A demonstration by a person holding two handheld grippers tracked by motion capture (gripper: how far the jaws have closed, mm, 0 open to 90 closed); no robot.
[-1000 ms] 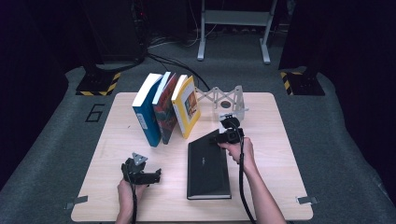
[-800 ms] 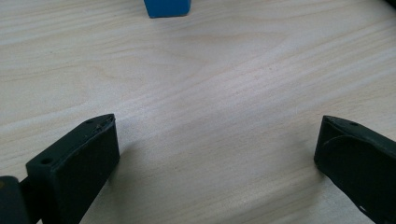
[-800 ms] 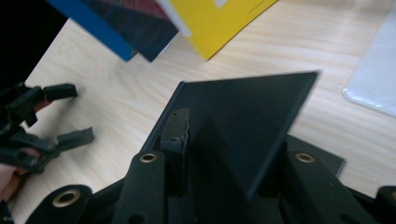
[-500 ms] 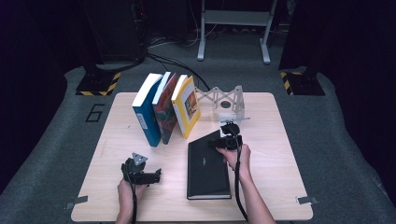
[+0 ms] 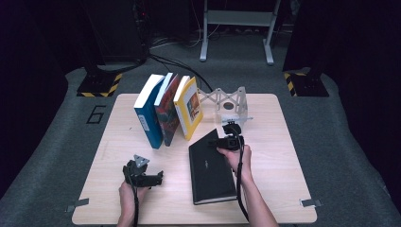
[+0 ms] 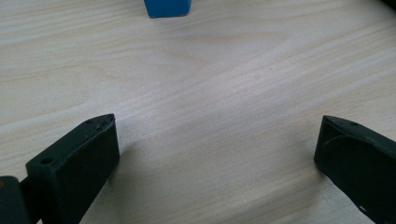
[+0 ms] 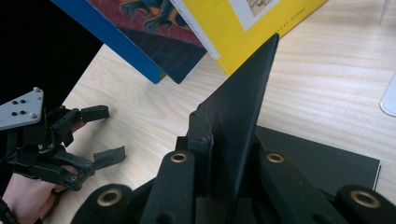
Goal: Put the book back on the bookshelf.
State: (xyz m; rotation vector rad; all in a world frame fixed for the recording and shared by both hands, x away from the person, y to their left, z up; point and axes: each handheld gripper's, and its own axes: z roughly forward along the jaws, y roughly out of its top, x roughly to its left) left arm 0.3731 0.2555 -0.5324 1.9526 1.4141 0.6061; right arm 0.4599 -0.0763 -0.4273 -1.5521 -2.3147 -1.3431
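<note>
Black hardcover book lying on the pale wooden table, right of centre, with its far edge lifted off the surface. The right gripper has its jaws clamped on that raised far edge; in the right gripper view the thin black cover stands edge-on between the two jaws, while the rest of the book lies flat below. Just beyond the book, three upright books lean together to the left: a yellow paperback nearest it, a book with a dark red illustrated cover in the middle, and a blue book on the left. A white metal lattice bookend stands far right of them. The left gripper rests on the near left of the table, well apart from the books, jaws spread wide over bare wood.
</note>
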